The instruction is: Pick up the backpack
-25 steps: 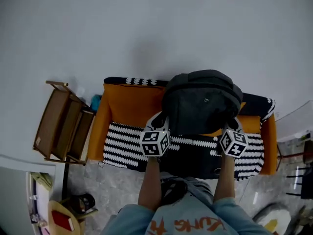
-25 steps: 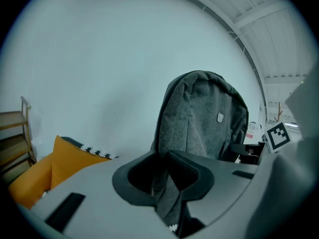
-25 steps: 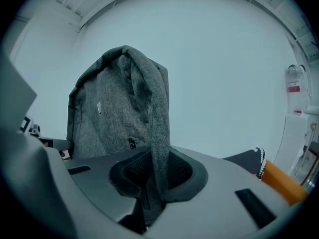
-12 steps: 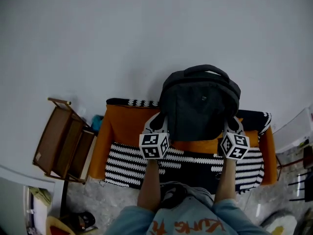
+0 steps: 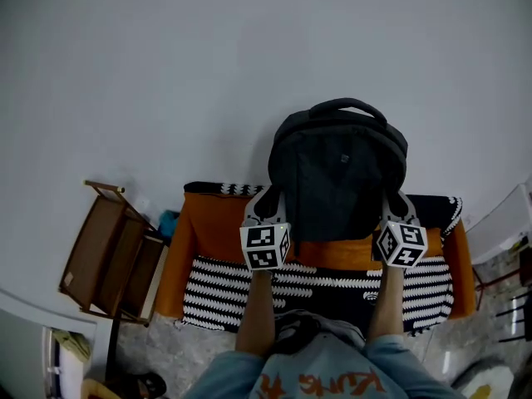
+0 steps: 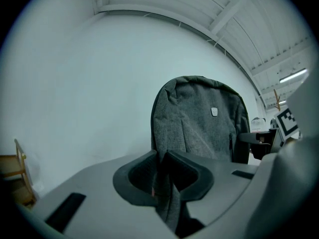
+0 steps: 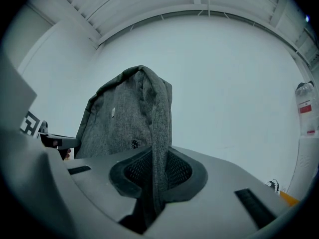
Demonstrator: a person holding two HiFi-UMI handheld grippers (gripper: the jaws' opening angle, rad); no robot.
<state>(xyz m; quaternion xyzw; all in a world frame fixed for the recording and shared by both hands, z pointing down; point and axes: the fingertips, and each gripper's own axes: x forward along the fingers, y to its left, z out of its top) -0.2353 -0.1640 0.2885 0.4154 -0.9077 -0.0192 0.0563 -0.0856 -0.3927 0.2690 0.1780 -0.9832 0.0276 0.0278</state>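
Backpack point(image 5: 337, 173) hangs by side edges before bare wall point(image 5: 166, 73).

Lift seen: backpack point(image 5: 337, 177) higher than a second ago. Then it lay mostly over sofa point(image 5: 218, 223), top just clearing backrest point(image 5: 233, 210). Now most of bag stands out against wall point(image 5: 166, 73). Left gripper point(image 5: 270, 196) and right gripper point(image 5: 396, 198) both risen with it.

A black-and-white patterned blanket point(image 5: 220, 288) lies over the orange sofa point(image 5: 218, 223) seat.
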